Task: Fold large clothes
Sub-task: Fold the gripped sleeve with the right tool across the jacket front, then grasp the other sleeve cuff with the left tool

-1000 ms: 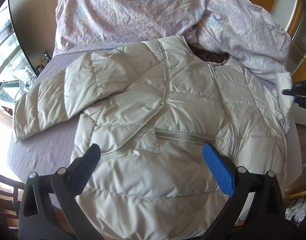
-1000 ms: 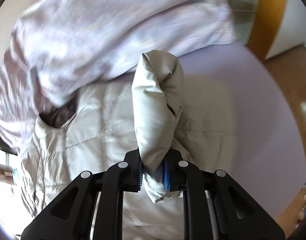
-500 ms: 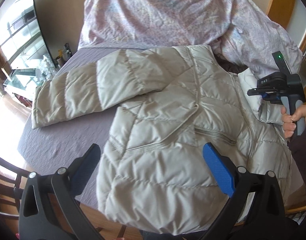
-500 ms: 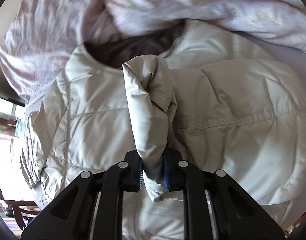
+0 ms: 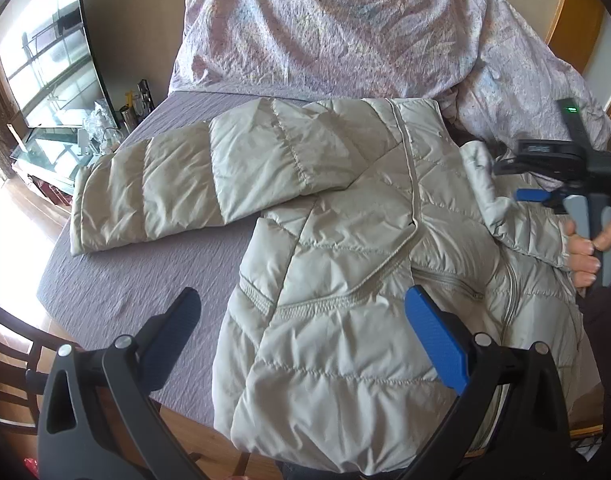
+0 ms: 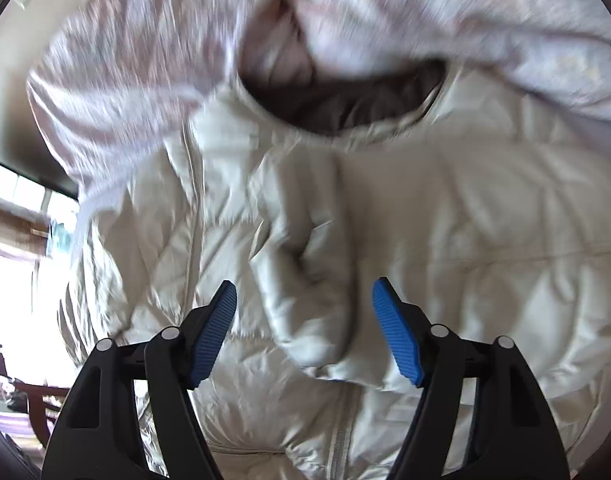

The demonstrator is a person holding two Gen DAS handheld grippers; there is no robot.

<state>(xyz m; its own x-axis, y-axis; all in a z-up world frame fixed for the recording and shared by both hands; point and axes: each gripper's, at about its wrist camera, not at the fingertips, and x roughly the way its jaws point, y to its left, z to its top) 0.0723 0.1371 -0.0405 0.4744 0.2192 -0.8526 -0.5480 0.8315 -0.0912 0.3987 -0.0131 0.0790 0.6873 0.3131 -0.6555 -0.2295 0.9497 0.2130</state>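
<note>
The pale quilted jacket [image 5: 345, 264] lies front-up on the bed's purple sheet [image 5: 145, 276], its long axis running from the hem at the near edge to the collar at the far side, where the rumpled pink duvet [image 5: 325, 28] begins. My left view shows what my right cannot: one sleeve [image 5: 193, 184] stretched flat toward the bed's left edge, and my right gripper [image 5: 525, 194] with my hand [image 5: 585, 248] on its handle over the other sleeve. My right view shows the dark collar opening [image 6: 345, 100] and that sleeve's cuff [image 6: 317, 316] resting on the chest between my spread, released fingers [image 6: 213, 336]; the blur leaves it unclear whether either pad touches it. My left gripper [image 5: 305, 344] hovers splayed wide above the hem, gripping nothing. The hem's right corner is cut off.
</note>
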